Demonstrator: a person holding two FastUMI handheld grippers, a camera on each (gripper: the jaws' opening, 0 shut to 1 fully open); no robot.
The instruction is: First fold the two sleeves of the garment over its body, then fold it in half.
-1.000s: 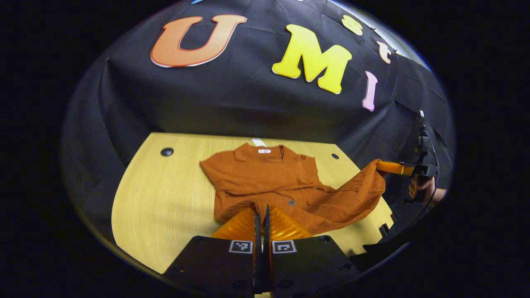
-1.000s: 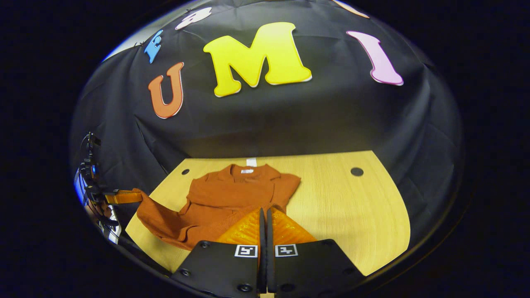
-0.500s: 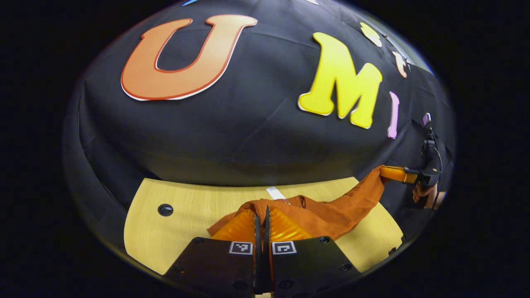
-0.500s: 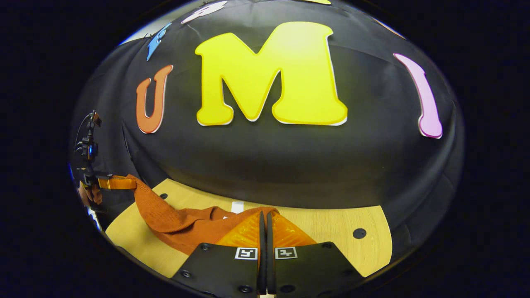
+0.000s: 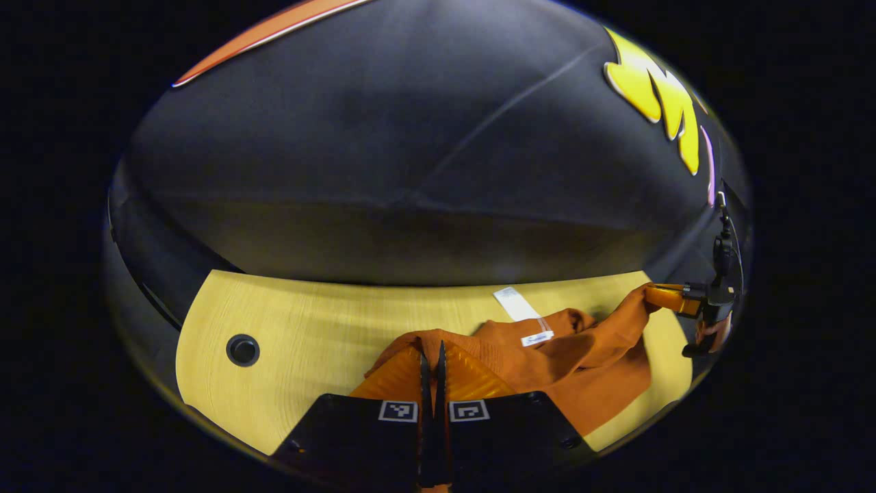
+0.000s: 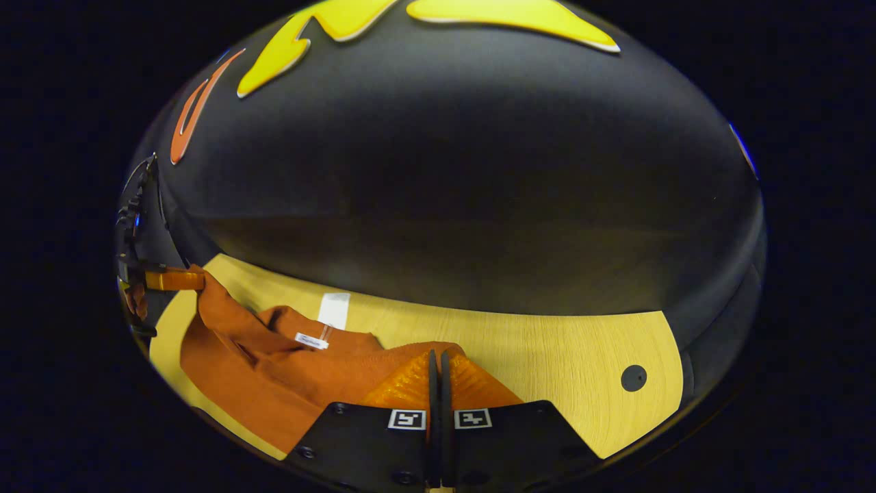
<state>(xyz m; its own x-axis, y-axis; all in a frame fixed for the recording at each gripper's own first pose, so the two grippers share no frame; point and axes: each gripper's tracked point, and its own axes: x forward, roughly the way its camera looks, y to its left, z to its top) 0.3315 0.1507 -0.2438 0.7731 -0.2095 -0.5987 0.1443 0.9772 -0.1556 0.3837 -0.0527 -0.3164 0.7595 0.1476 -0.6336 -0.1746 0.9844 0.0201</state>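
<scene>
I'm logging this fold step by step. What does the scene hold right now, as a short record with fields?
garment: rust-orange shirt, bunched on the table, white neck label showing
surface: light wooden table with a dark round hole
left gripper: jaws closed on the shirt's edge
right gripper: jaws closed on the shirt's edge
white tag: flat on the table by the collar
fold stage: hem carried up towards the collar, not yet laid flat
backdrop: black cloth wall
</scene>
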